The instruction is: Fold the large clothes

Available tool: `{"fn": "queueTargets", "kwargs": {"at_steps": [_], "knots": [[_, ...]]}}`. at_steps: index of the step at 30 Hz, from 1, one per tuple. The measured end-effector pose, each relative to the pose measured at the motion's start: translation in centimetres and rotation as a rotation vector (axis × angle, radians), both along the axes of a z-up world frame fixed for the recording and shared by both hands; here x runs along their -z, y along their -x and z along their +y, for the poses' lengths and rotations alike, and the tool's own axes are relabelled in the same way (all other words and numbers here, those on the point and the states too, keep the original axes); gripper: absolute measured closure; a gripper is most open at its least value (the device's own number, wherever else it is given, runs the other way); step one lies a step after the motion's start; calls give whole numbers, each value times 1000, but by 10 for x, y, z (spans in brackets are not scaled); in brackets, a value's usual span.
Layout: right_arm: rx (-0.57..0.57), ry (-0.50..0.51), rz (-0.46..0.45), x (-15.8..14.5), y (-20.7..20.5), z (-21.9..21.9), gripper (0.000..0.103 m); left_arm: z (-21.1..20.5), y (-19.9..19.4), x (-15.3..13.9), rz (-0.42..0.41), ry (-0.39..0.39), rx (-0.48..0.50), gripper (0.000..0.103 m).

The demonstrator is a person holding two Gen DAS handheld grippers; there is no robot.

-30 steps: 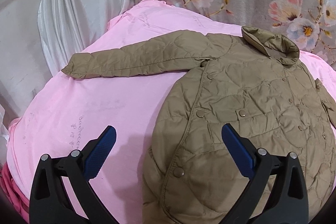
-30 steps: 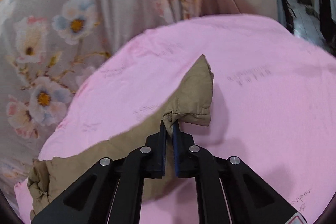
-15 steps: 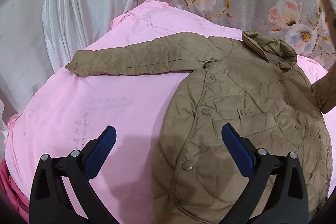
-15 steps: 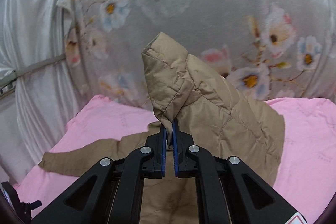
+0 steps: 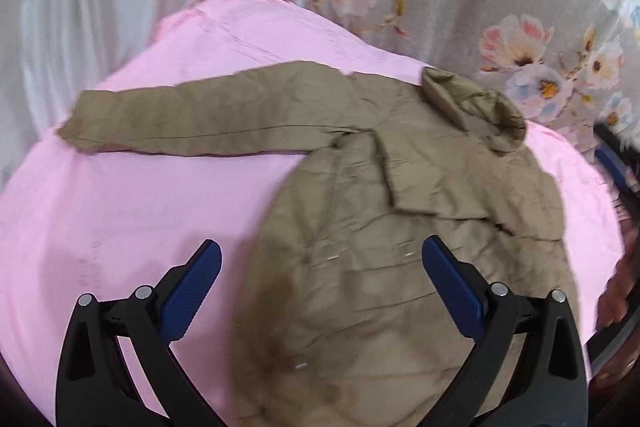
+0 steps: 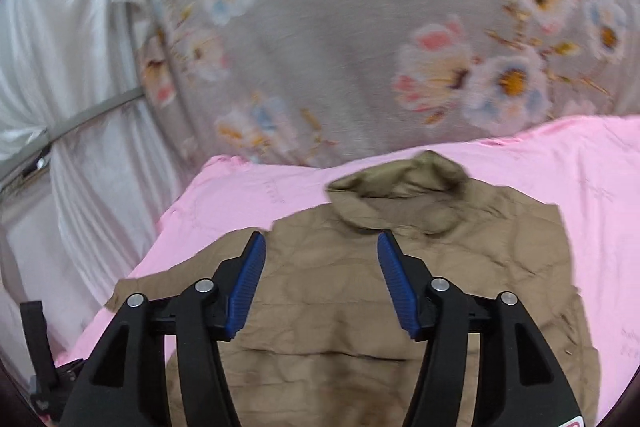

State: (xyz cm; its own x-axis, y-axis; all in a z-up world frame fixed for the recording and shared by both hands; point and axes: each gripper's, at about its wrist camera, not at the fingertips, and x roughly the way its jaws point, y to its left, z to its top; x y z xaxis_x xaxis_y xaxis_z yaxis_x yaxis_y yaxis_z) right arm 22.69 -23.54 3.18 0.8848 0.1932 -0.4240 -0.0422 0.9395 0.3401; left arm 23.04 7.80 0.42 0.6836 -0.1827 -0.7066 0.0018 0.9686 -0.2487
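Right hand-held gripper [image 6: 320, 259] just opened, empty, above jacket [image 6: 360, 307]; left hand-held gripper [image 5: 320, 267] wide, empty.

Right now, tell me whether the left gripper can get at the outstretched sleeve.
Probably yes. The left gripper is open and empty, and the sleeve lies flat on the pink sheet with nothing over it or in between.

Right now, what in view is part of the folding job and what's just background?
Job:
- tan quilted jacket, one sleeve folded across its front
- its outstretched sleeve
- left gripper, open
- right gripper, jaws just opened, nothing between them

Background:
- pink sheet
- floral curtain
- white drape
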Motion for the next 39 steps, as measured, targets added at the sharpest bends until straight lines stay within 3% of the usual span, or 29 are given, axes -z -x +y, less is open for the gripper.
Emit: {"fn": "queueTargets", "kwargs": {"at_steps": [3, 6, 11, 13, 14, 15, 16, 17, 18, 19, 20, 23, 25, 27, 29, 31, 34, 39], "knots": [[115, -71, 60, 22, 13, -56, 43, -19, -28, 5, 39, 67, 38, 5], [226, -165, 144, 57, 22, -109, 43, -40, -62, 29, 136, 119, 63, 5], [302, -313, 276, 118, 17, -167, 43, -61, -92, 59, 221, 199, 46, 6], [308, -411, 288, 135, 10, -183, 43, -64, -98, 62, 228, 214, 36, 16], [312, -449, 288, 142, 8, -189, 42, -67, -102, 63, 232, 203, 27, 30], [325, -485, 290, 147, 4, -194, 42, -70, -105, 62, 234, 189, 29, 53], [336, -515, 287, 152, -1, -201, 44, -72, -107, 61, 238, 164, 28, 64], [334, -526, 281, 154, -6, -203, 53, -74, -111, 59, 240, 130, 19, 82], [330, -527, 277, 153, -12, -203, 62, -75, -114, 54, 222, 95, 7, 99], [329, -508, 279, 151, -18, -202, 89, -74, -115, 49, 204, 79, 7, 99], [329, -479, 280, 147, -22, -200, 100, -73, -116, 43, 178, 58, 3, 100], [315, -398, 155, 116, -11, -188, 100, -71, -111, 17, 51, 3, -13, 102], [311, -306, 98, 100, 0, -176, 100, -70, -109, 14, 4, -47, -18, 102], [333, -225, 147, 107, -2, -169, 100, -74, -113, 32, 13, -112, -11, 102], [368, -176, 261, 130, -12, -168, 100, -81, -117, 63, 31, -244, -31, 103], [386, -200, 336, 151, -16, -173, 100, -75, -120, 84, 71, -223, -26, 103], [398, -229, 372, 163, -14, -180, 101, -60, -113, 84, 57, -163, -30, 103], [402, -99, 421, 160, -14, -160, 101, -71, -92, 87, 50, -265, -14, 103]]}}
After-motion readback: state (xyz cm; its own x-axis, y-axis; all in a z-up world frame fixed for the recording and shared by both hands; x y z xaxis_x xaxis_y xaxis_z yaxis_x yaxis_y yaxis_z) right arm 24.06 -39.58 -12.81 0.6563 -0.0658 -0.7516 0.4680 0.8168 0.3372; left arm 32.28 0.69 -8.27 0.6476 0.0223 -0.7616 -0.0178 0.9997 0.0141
